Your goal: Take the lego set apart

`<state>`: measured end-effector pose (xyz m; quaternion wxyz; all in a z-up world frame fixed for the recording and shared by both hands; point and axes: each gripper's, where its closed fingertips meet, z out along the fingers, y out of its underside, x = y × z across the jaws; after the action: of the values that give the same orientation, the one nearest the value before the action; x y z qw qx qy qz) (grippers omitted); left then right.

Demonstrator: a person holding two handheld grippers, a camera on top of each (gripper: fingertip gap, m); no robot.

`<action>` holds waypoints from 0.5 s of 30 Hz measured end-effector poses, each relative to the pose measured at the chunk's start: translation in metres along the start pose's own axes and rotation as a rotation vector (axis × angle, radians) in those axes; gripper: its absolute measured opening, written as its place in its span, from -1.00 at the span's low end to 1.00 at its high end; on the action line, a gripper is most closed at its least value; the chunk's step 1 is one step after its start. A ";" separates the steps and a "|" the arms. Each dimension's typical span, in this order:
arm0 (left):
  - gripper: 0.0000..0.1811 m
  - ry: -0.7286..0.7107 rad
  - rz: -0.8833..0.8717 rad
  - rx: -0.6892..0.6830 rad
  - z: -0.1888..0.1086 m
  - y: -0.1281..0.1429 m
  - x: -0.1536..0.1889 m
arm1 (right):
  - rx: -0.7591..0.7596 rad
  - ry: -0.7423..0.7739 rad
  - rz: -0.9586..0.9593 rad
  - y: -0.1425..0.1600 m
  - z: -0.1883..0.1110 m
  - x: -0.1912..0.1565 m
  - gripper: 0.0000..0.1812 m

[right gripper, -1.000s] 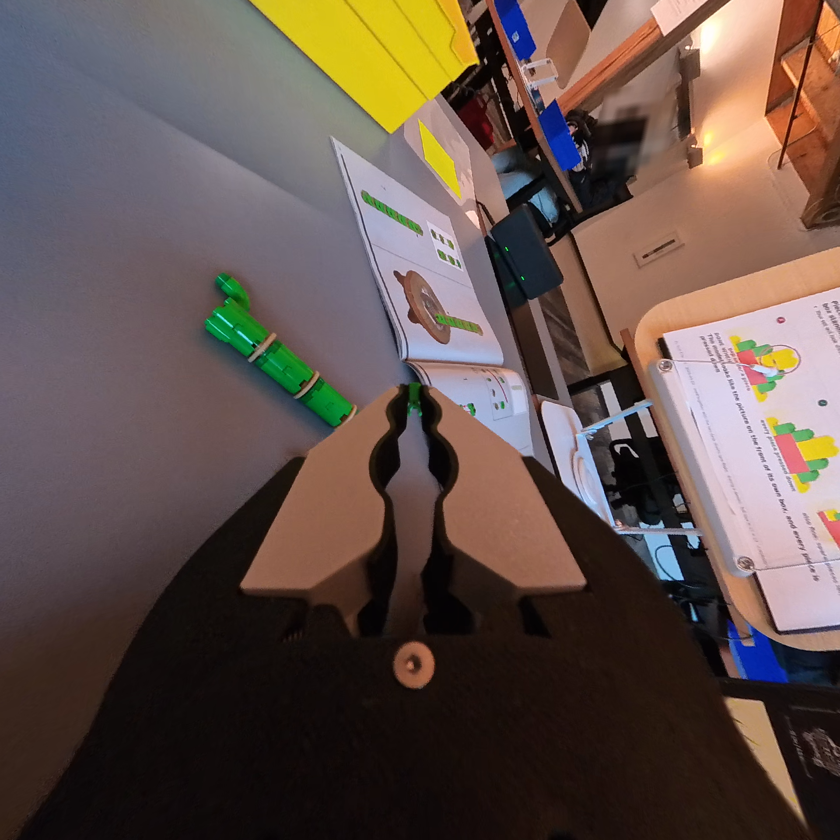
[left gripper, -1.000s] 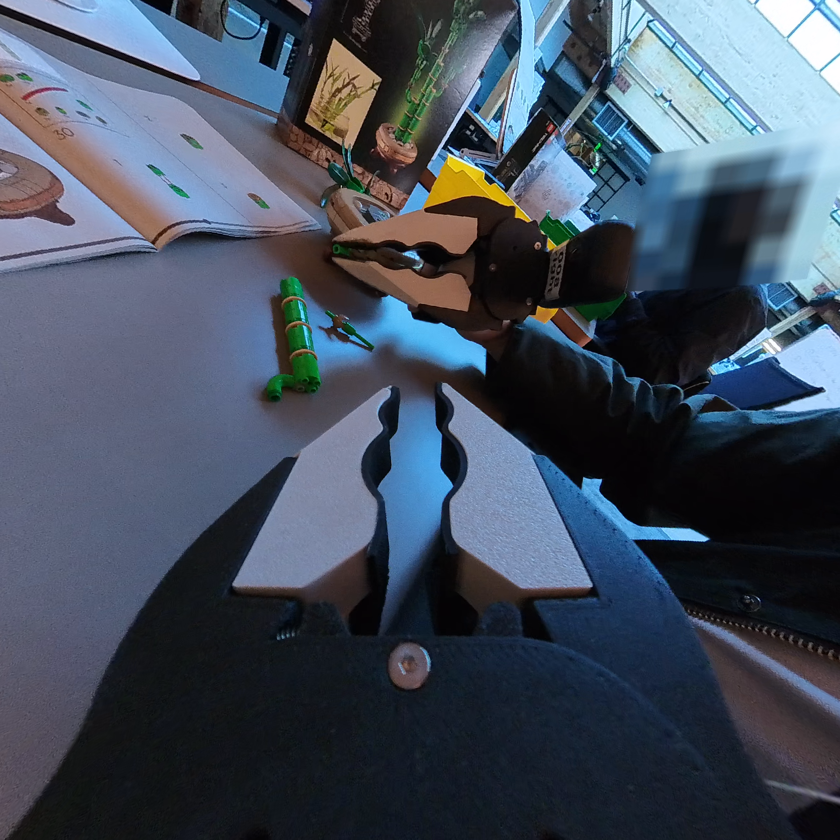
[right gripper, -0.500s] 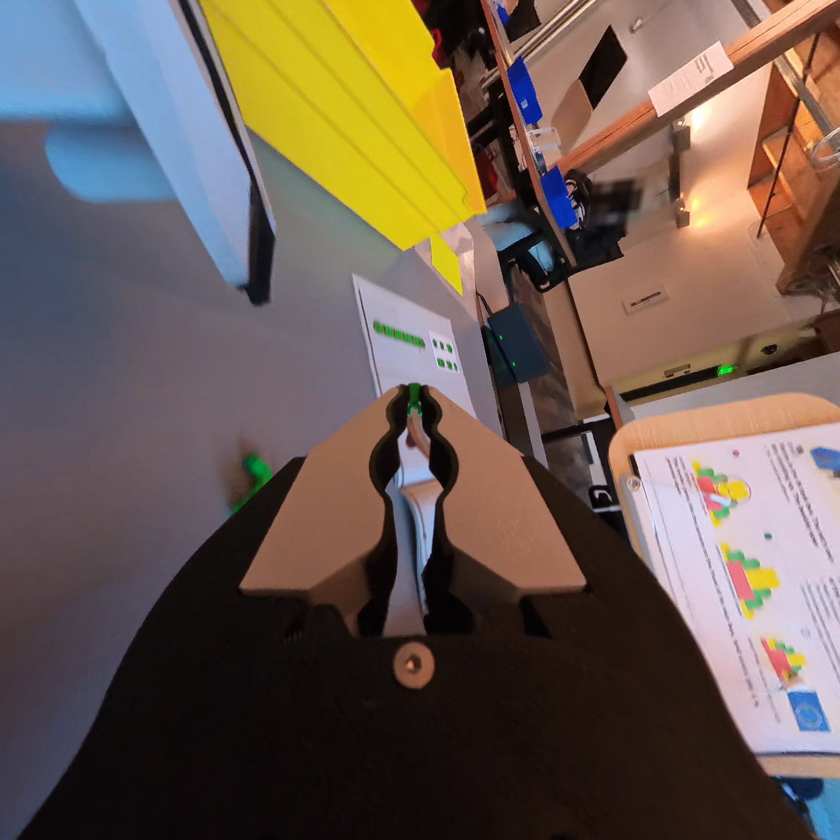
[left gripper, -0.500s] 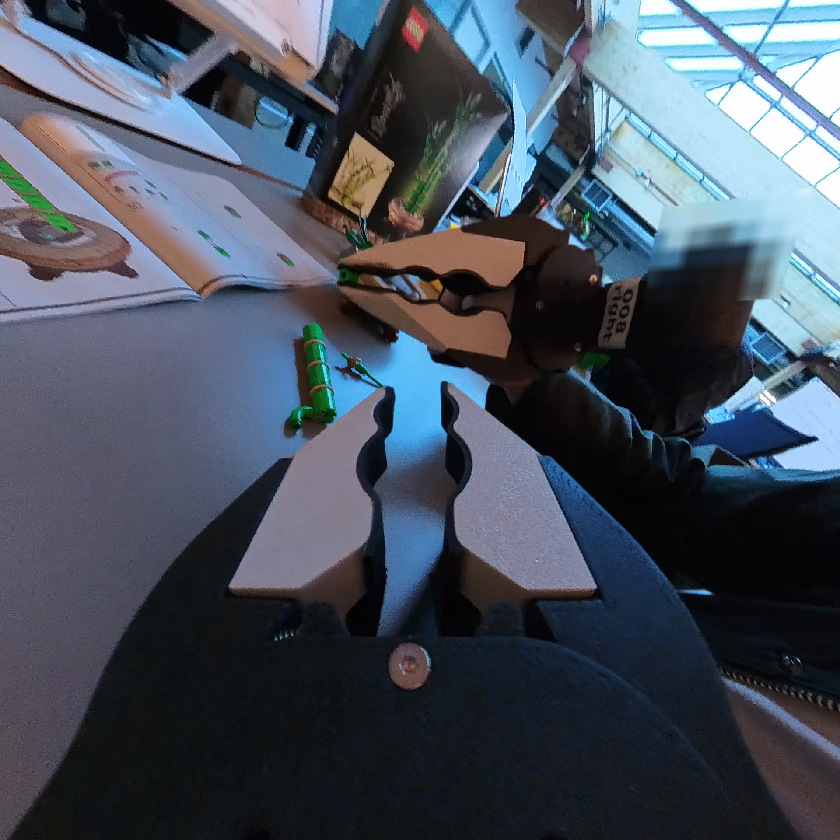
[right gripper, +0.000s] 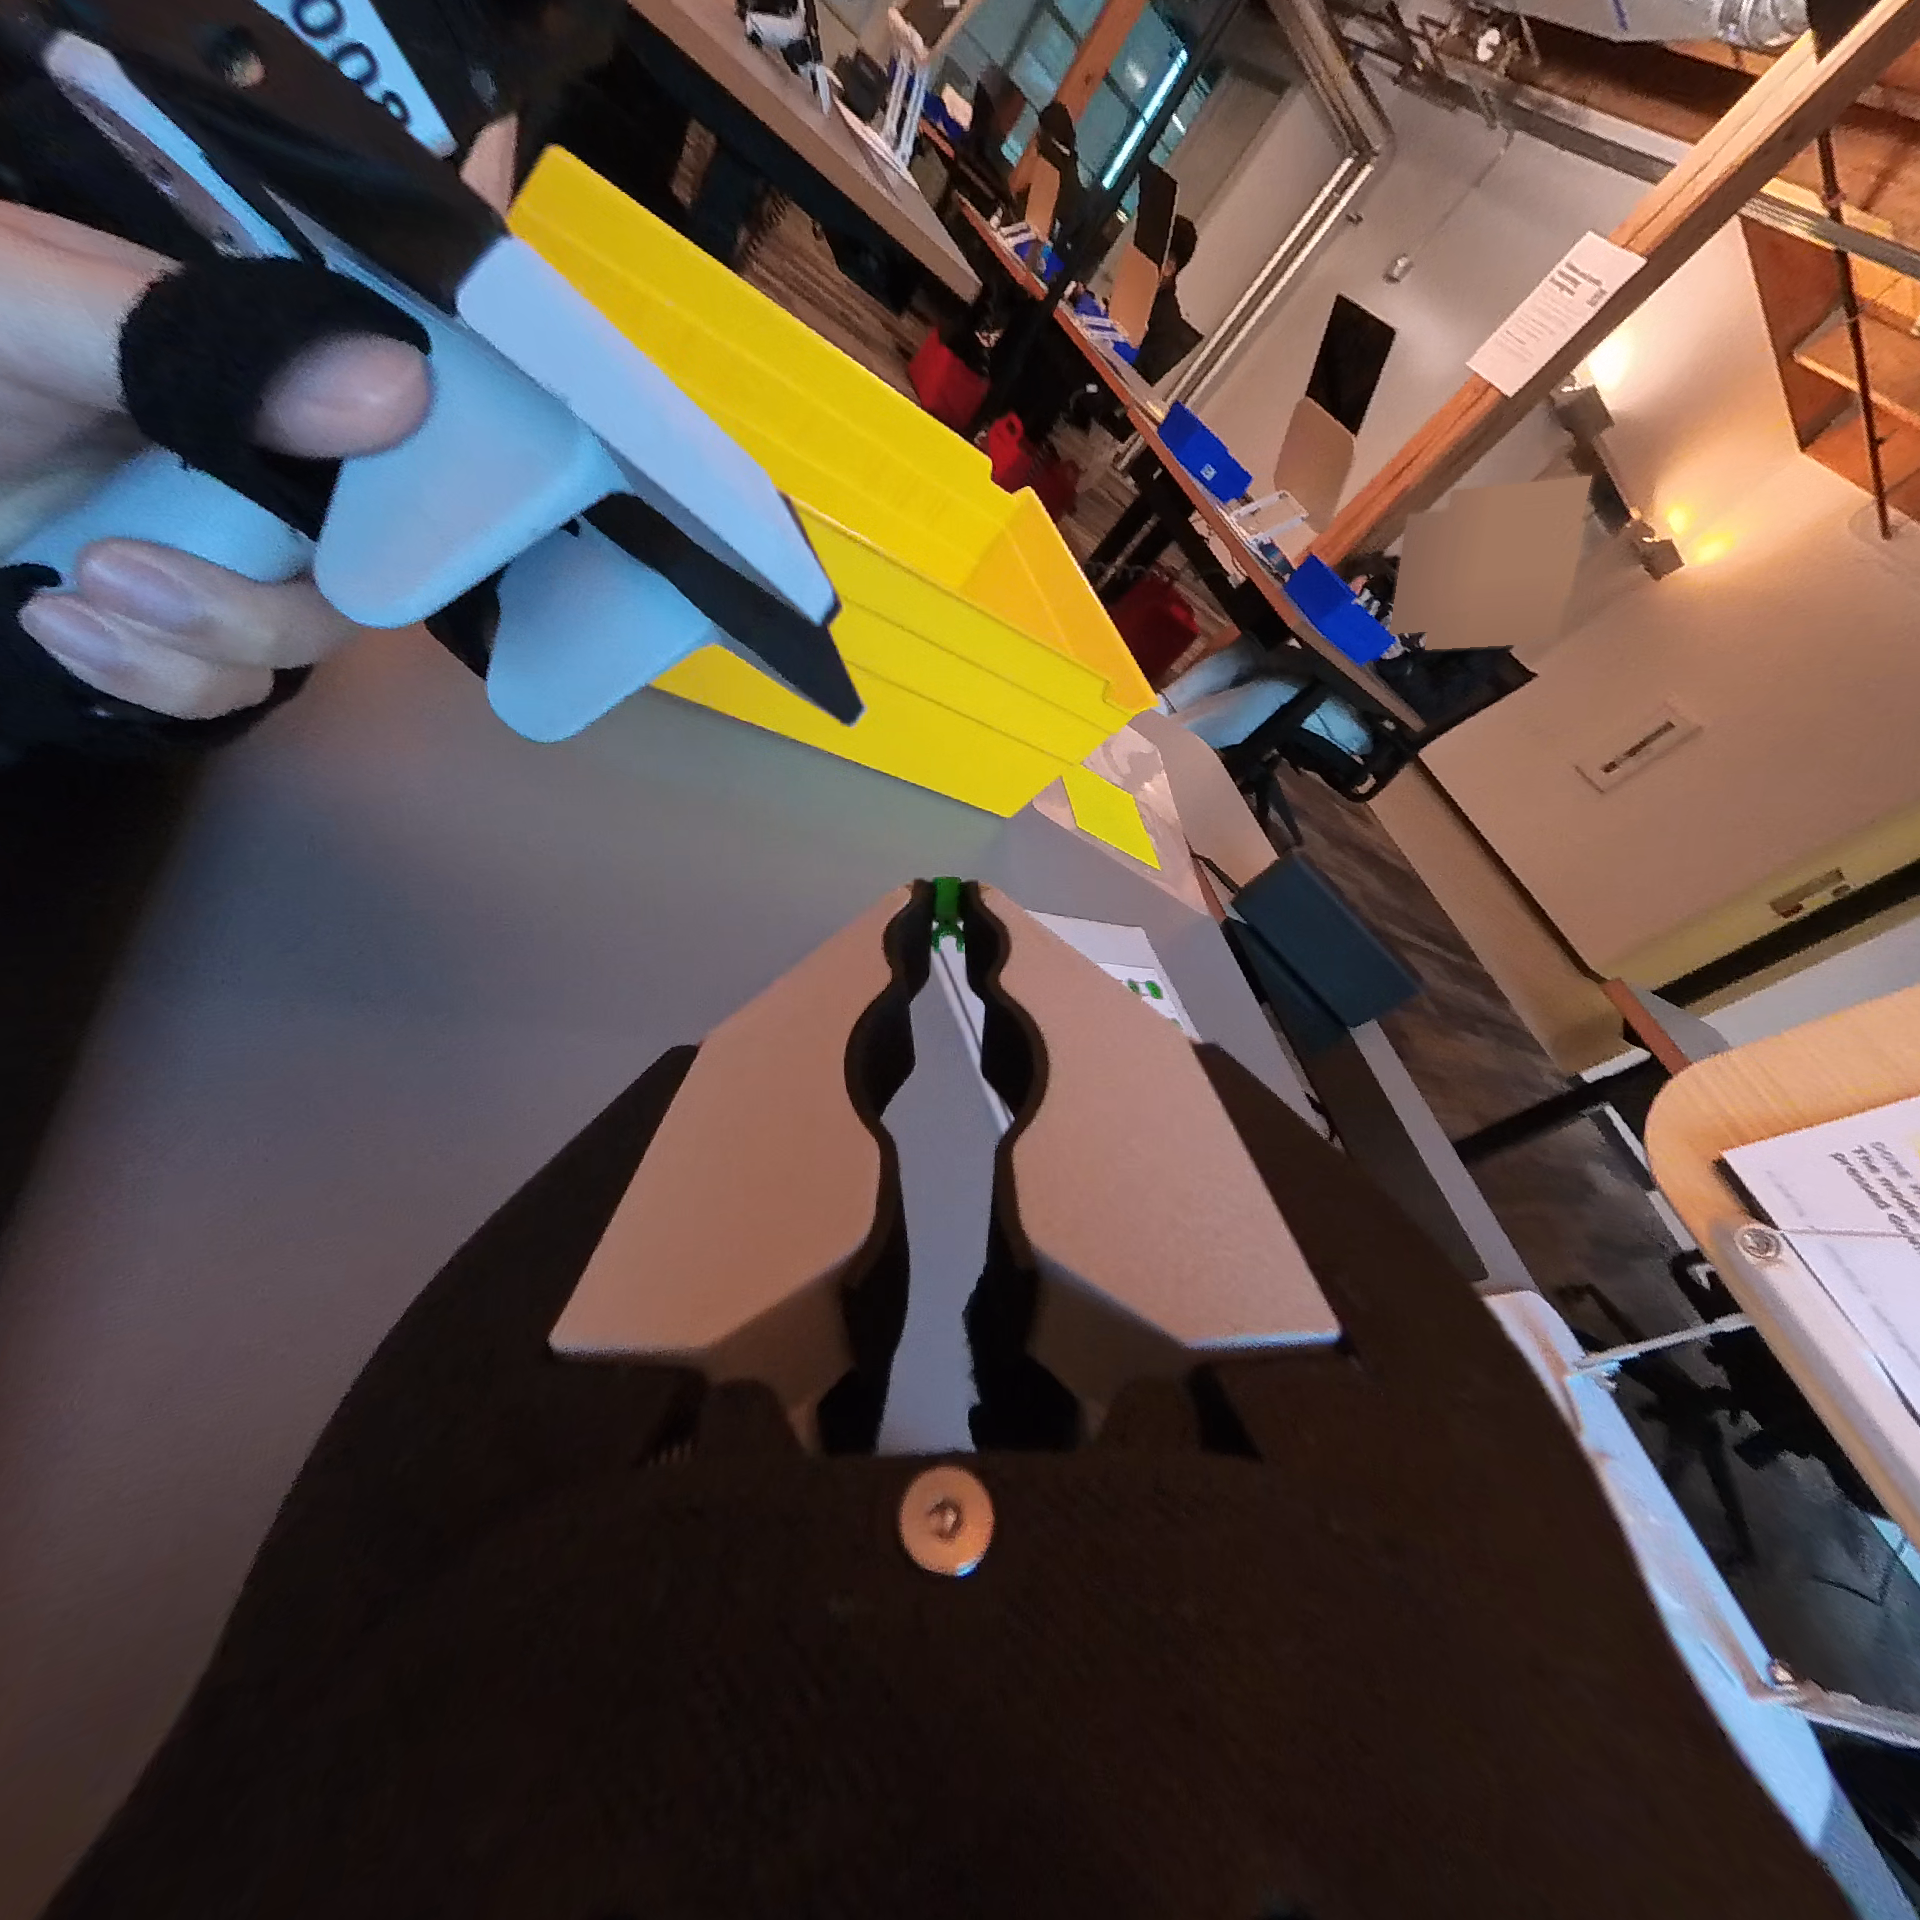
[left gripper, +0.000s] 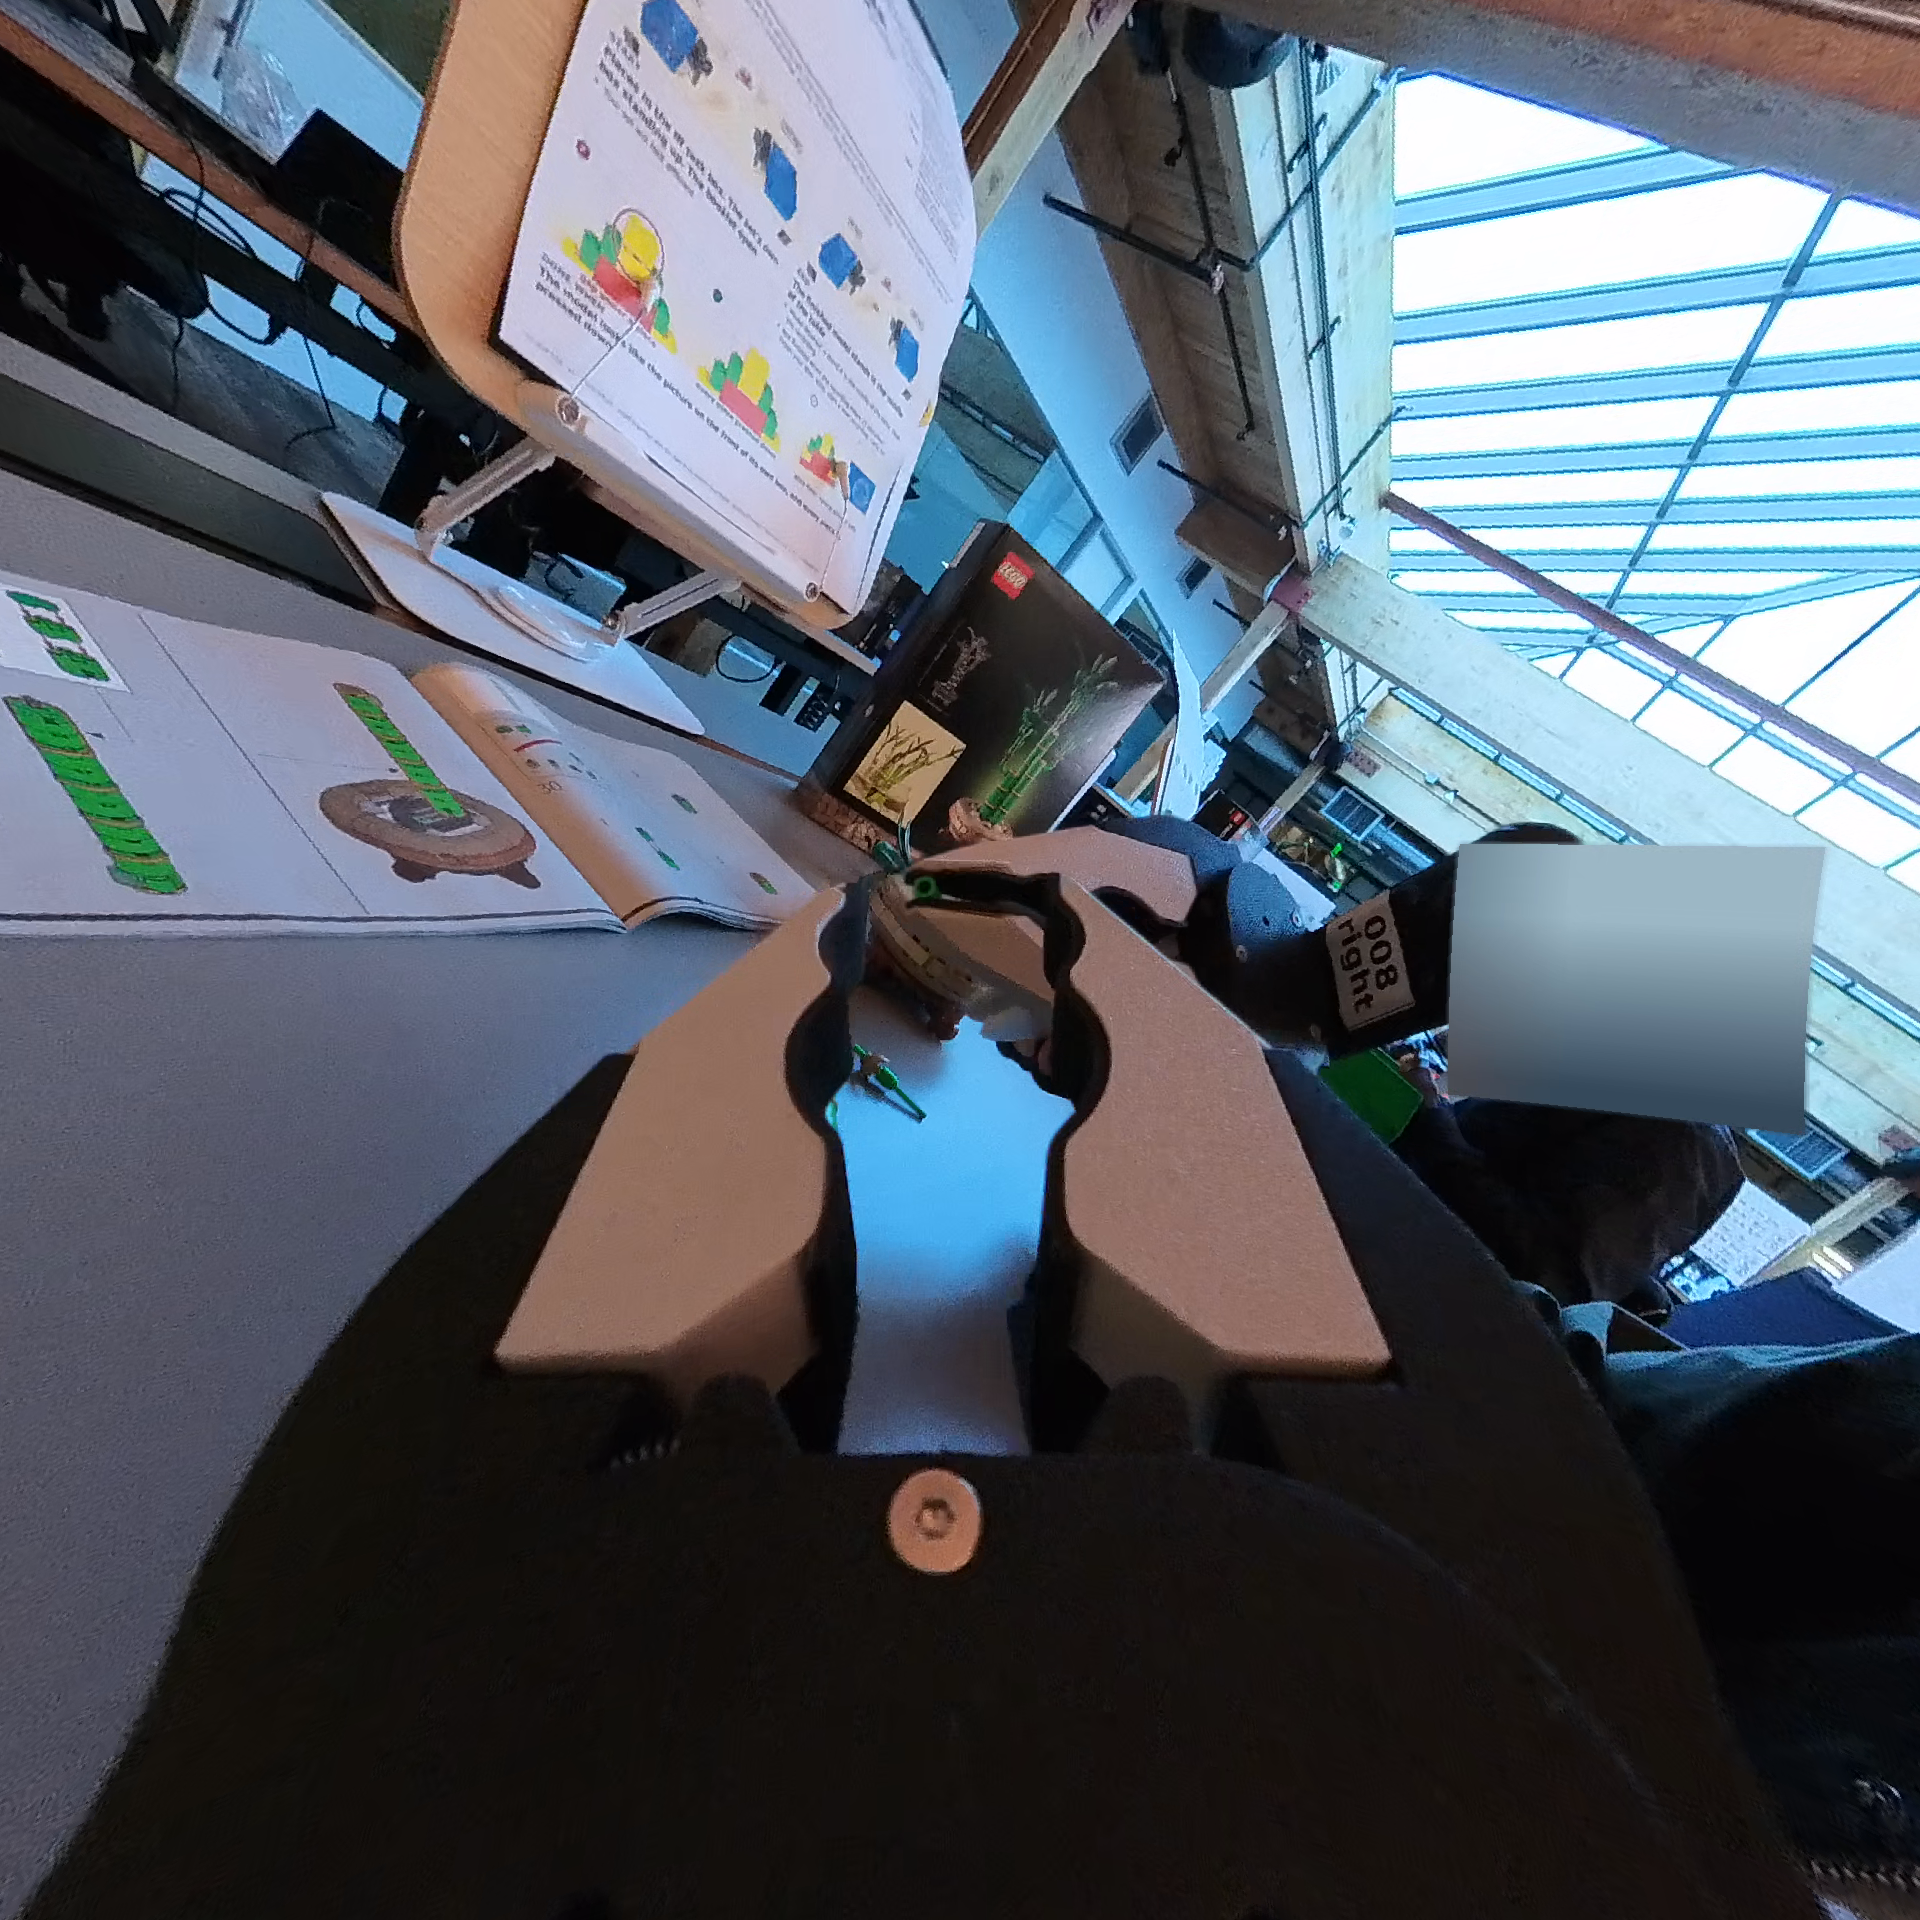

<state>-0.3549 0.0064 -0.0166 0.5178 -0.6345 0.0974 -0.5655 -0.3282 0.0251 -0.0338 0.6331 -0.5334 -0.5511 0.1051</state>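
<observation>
My left gripper (left gripper: 948, 902) is open and empty, held above the grey table (left gripper: 312, 1143). Beyond its tips the round brown lego pot base (left gripper: 920, 971) stands on the table, with a small green sprig (left gripper: 885, 1083) lying in front of it. My right gripper (right gripper: 943, 896) is shut on a small green lego piece (right gripper: 945, 912), and in the left wrist view its tip (left gripper: 925, 883) hovers just over the pot base. The left gripper also shows in the right wrist view (right gripper: 821, 655), held by a gloved hand (right gripper: 208, 416). How close the left fingers are to the pot I cannot tell.
An open instruction booklet (left gripper: 312, 810) lies on the table at the left. The dark lego box (left gripper: 987, 707) stands behind the pot. A wooden sheet stand (left gripper: 727, 260) rises at the back. A yellow bin (right gripper: 883, 499) sits on the table's far side. The grippers' ends are close to 4 cm from one another.
Both grippers have tilted upward and come closer together. The left jaws have opened wider and now frame the pot base. The green bamboo stalk has dropped out of both views.
</observation>
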 end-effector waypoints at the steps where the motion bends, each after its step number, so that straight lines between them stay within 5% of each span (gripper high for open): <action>1: -0.65 -0.003 0.001 -0.013 0.001 0.002 -0.001 | 0.003 -0.008 0.001 0.000 0.000 -0.001 -0.96; 12: -0.66 -0.007 0.087 -0.137 0.011 0.022 0.003 | 0.075 -0.079 -0.067 -0.018 -0.008 -0.020 -0.95; 15: -0.80 0.043 0.068 -0.144 0.011 0.024 0.009 | 0.084 -0.072 -0.114 -0.021 -0.010 -0.021 -0.96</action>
<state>-0.3319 -0.0047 -0.0277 0.4875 -0.6542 0.1705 -0.5526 -0.3376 -0.0048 -0.0277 0.6397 -0.4699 -0.5981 0.1111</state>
